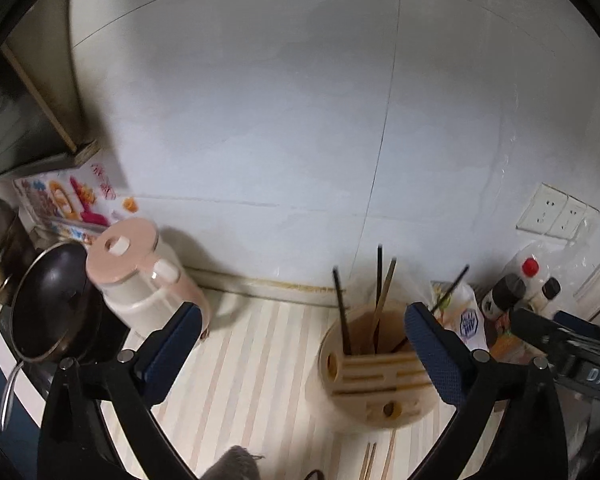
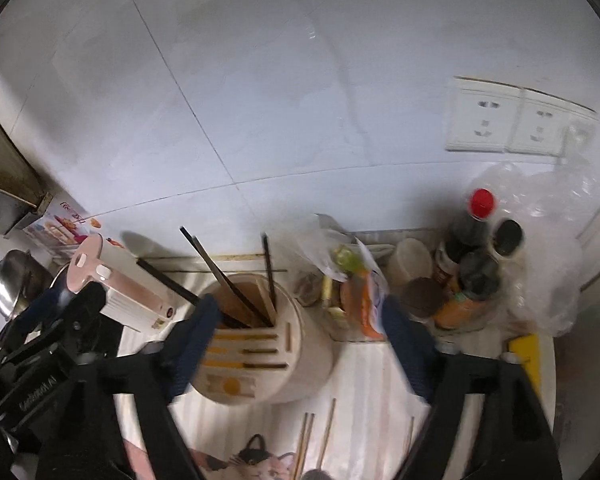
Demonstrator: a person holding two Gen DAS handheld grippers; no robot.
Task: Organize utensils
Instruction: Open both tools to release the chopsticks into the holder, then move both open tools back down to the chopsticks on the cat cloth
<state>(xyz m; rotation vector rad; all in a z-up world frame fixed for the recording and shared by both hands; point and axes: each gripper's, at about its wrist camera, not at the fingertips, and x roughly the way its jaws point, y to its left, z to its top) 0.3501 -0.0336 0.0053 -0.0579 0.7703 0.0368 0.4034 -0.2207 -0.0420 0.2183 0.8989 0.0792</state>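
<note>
holder [image 2: 260, 344]: base blurred | loose chopsticks [image 2: 308, 440]: cut off below

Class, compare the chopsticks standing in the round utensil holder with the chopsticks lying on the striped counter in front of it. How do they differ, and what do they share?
The chopsticks in the holder stand tilted, tips sticking out above the rim; the chopsticks on the counter lie flat. Those in the utensil holder are mostly dark, with one pale stick among them; the visible loose ones are all pale wood. Shared: all are long, thin sticks, and neither tongs touch any.
</note>
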